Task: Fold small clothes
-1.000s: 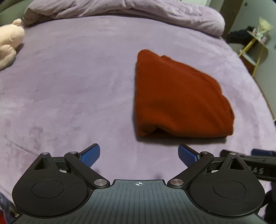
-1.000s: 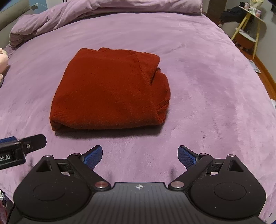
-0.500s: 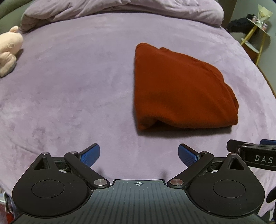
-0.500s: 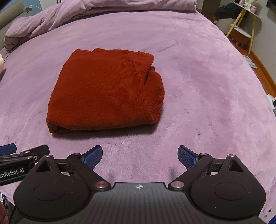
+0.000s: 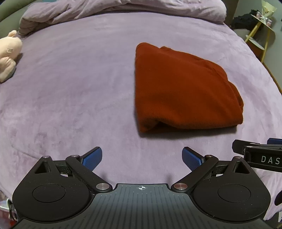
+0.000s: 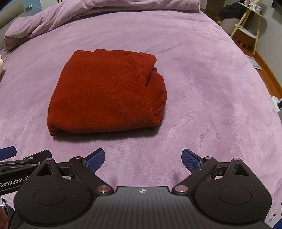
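Sweater [image 6: 107, 91], folded into a red bundle, lies on the purple bed [image 6: 202, 84] ahead of both splayed, empty tools, forward-right of the left hand-held gripper [image 5: 141, 156] and forward-left of the right hand-held gripper [image 6: 143, 157], neither clearly nearer.

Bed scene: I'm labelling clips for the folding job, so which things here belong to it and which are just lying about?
Job:
red garment, folded on the bed
left hand-held gripper, open
right hand-held gripper, open

Lying about:
plush toy
duvet, bunched at the far end
yellow side table
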Tool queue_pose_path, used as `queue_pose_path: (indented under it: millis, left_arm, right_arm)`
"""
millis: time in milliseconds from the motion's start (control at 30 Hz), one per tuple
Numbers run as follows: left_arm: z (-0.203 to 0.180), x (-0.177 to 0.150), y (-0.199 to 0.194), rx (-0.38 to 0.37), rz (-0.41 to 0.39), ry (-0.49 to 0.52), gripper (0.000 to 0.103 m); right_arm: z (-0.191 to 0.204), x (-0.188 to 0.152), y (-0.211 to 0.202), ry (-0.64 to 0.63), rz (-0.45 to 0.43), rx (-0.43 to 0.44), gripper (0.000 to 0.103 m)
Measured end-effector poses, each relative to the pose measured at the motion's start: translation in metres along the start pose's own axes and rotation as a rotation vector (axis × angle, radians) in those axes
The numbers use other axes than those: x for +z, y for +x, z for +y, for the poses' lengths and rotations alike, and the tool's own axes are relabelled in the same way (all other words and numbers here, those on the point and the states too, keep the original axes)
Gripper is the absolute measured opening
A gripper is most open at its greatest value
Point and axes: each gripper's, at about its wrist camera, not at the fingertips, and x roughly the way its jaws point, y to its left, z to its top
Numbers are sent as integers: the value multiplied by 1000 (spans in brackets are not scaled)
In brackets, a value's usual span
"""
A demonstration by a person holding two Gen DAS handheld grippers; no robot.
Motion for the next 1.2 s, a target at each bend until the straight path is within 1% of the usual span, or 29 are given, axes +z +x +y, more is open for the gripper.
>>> queue_pose_path:
  millis: [1200]
  left_arm:
    - [-6, -1, 1, 2, 9, 29, 100]
  right_arm:
    - [3, 0, -2, -10, -1, 7, 94]
